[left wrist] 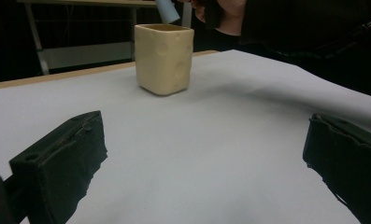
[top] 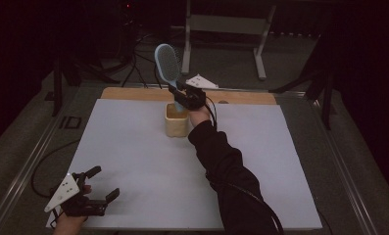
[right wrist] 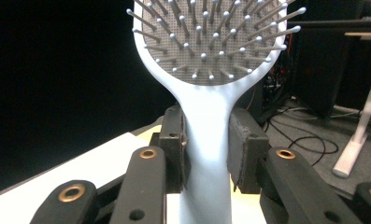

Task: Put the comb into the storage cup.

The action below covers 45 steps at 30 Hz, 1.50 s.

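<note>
Here the right gripper (top: 178,94) pinches the handle of the pale blue hairbrush (top: 168,62) and holds it upright, its lower end just above the mouth of the cream cup (top: 176,123). Well apart from the cup, the left gripper (top: 104,182) rests with jaws spread, holding nothing.

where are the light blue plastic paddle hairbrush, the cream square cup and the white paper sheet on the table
light blue plastic paddle hairbrush (right wrist: 206,140), right gripper view, on its handle neck between the jaws
cream square cup (left wrist: 163,58), left gripper view, on its front wall
white paper sheet (top: 133,161), high view, on a bare part left of the sleeve
</note>
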Each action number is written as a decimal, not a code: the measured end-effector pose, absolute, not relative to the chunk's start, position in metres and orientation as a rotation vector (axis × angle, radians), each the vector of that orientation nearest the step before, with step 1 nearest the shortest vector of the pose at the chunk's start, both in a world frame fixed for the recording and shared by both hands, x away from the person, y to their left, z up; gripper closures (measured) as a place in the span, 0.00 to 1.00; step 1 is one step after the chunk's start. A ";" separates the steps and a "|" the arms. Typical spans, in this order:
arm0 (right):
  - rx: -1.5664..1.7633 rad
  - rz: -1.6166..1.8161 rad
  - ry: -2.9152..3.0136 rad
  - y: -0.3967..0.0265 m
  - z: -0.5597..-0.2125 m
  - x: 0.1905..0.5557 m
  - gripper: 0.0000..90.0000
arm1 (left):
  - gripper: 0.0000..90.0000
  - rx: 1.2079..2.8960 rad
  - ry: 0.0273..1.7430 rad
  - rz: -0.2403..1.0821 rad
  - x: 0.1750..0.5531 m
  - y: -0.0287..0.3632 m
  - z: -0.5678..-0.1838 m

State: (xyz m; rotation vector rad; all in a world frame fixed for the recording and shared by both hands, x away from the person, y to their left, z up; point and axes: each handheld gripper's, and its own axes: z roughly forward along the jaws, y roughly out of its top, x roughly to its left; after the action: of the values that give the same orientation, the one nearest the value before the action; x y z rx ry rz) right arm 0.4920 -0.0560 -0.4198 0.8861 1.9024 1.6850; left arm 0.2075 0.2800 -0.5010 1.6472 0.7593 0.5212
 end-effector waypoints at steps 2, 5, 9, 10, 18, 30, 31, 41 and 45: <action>0.883 1.674 1.911 -0.055 -0.422 0.492 0.78 | 0.00 1.648 0.759 0.521 0.208 0.280 -0.501; 0.888 1.671 1.914 -0.055 -0.425 0.492 0.78 | 0.00 1.647 0.761 0.521 0.208 0.280 -0.501; 0.889 1.674 1.920 -0.056 -0.430 0.492 0.78 | 0.00 1.650 0.760 0.520 0.208 0.280 -0.501; 0.890 1.672 1.923 -0.056 -0.431 0.492 0.78 | 0.00 1.650 0.760 0.520 0.208 0.280 -0.501; 0.897 1.680 1.927 -0.057 -0.437 0.492 0.78 | 0.00 1.649 0.761 0.519 0.208 0.280 -0.502; 0.847 1.655 1.959 -0.059 -0.448 0.485 0.77 | 0.00 1.652 0.763 0.514 0.208 0.280 -0.503; 0.847 1.655 1.959 -0.059 -0.448 0.485 0.77 | 0.00 1.652 0.765 0.514 0.208 0.280 -0.503; 0.791 1.644 2.014 -0.058 -0.449 0.481 0.30 | 0.00 1.656 0.763 0.513 0.208 0.280 -0.503; 0.785 1.628 2.043 -0.057 -0.450 0.479 0.10 | 0.00 1.658 0.758 0.514 0.208 0.280 -0.503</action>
State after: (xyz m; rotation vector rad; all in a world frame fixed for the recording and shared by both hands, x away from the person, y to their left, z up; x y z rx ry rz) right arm 0.4790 -0.0570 -0.4496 0.7852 2.0425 1.6278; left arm 0.2078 0.2797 -0.5026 1.6585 0.7582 0.5142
